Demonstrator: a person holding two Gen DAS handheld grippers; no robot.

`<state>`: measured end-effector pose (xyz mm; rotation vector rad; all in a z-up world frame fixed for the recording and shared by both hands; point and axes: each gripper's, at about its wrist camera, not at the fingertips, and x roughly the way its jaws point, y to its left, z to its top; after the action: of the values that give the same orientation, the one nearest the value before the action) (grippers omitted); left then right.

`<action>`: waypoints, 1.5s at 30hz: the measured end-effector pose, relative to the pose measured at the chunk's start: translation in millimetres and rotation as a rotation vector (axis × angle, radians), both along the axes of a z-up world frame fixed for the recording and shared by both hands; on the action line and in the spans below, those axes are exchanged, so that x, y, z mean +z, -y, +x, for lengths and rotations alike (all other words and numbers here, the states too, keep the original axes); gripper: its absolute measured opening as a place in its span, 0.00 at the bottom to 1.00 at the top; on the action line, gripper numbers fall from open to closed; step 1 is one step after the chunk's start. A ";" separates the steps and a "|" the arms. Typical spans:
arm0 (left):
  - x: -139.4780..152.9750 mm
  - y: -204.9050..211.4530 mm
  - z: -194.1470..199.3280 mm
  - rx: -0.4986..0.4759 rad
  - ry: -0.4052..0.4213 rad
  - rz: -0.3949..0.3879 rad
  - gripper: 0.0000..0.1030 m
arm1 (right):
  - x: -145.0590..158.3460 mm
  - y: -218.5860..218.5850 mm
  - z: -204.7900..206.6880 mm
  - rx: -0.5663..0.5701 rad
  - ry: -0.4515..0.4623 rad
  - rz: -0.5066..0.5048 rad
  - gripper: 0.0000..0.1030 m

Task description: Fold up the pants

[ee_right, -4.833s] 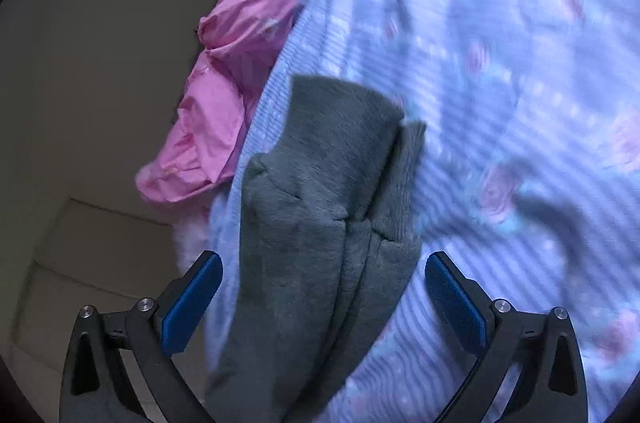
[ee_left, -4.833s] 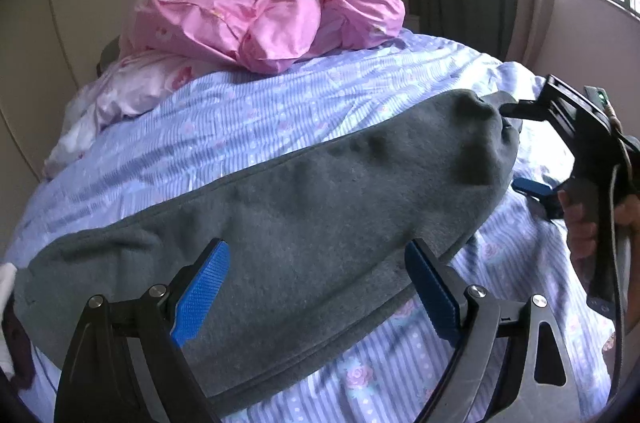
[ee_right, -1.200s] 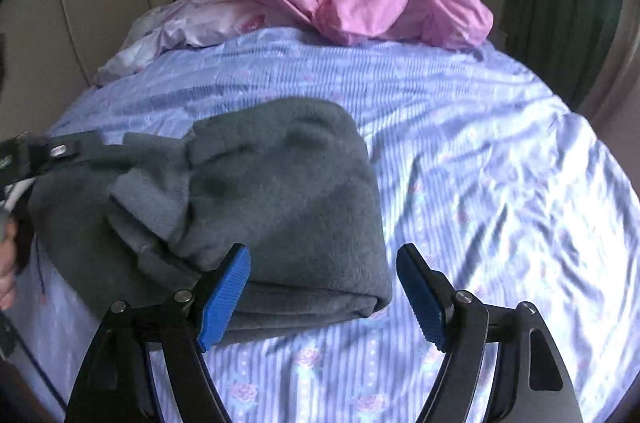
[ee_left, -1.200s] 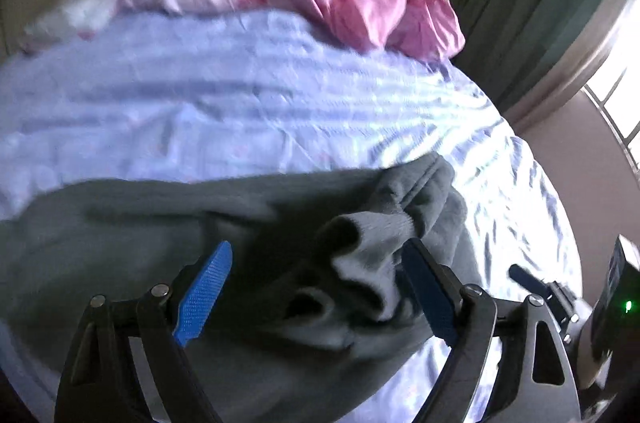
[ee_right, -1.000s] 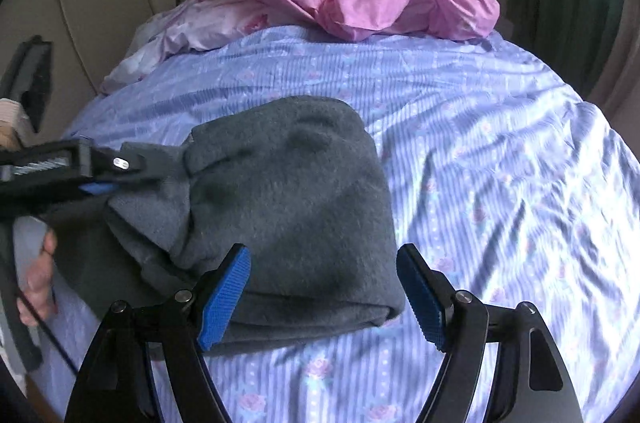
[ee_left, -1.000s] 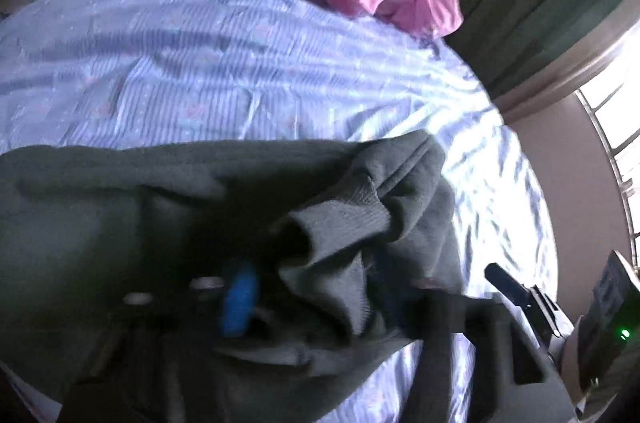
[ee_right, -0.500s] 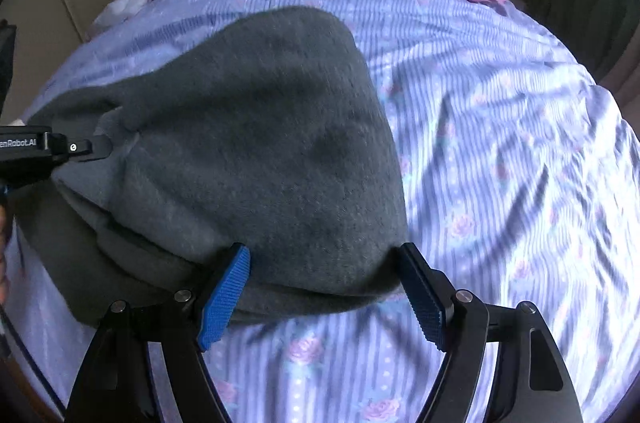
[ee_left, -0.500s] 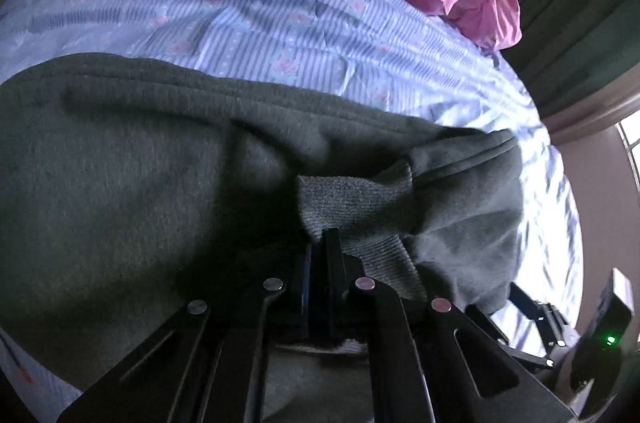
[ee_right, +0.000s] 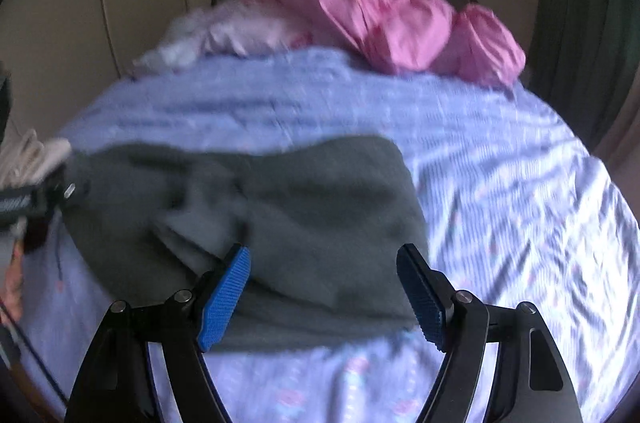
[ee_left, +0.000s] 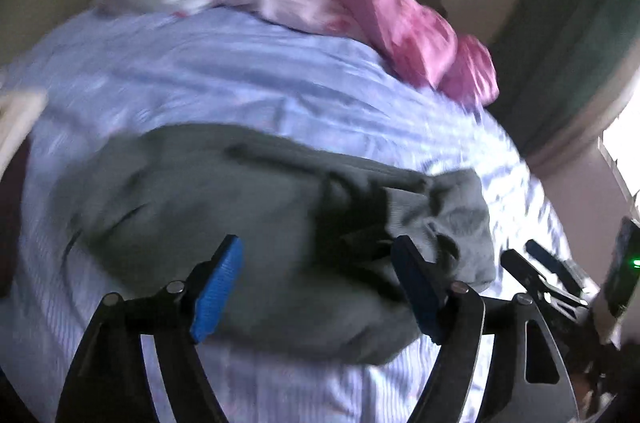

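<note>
While the grey pants (ee_right: pixel 280 223) lie doubled over on the striped blue bedsheet (ee_right: pixel 500 183), presumably so the soft bed supports each fold, neither tool grips them: the left gripper (ee_left: pixel 320 287) has its jaws opening above the cloth with nothing pinched, and the right gripper (ee_right: pixel 324 295) hangs spread wide, pads clear of the fabric. Count: one pair of pants, two grippers, one pink bundle (ee_right: pixel 384 23) at the bed's far end.
</note>
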<state>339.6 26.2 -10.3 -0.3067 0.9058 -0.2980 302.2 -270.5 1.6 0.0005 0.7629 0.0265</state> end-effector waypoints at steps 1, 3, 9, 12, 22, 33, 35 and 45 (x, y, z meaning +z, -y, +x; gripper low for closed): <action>-4.1 -16.3 -6.0 0.033 -0.005 -0.035 0.74 | 4.1 -6.5 2.5 -0.001 0.008 0.027 0.74; -13.2 -34.2 -10.5 0.075 -0.018 -0.065 0.74 | 3.4 -19.8 10.8 -0.002 -0.003 0.090 0.74; -60.4 -81.3 -10.8 0.205 -0.135 -0.145 0.74 | -30.1 -58.7 33.1 -0.072 -0.033 0.129 0.48; -73.4 -87.4 -1.7 0.199 -0.147 -0.203 0.74 | -43.8 -60.7 36.1 -0.132 -0.037 0.157 0.48; -106.4 -102.2 20.6 0.255 -0.178 -0.412 0.78 | -38.9 -67.1 30.1 -0.284 0.095 0.017 0.46; -118.5 -99.8 18.8 0.293 -0.179 -0.325 0.79 | -83.4 -60.5 53.5 -0.238 -0.052 0.153 0.46; -121.4 -98.6 22.7 0.292 -0.178 -0.318 0.79 | -88.0 -59.7 53.6 -0.230 -0.054 0.160 0.46; -124.3 -90.0 36.0 0.287 -0.221 -0.325 0.95 | -95.2 -61.0 54.7 -0.196 -0.062 0.154 0.46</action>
<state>375.6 116.1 -134.7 -0.7750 1.0158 -0.1450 356.9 -209.5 -93.6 0.2238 0.8180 -0.1019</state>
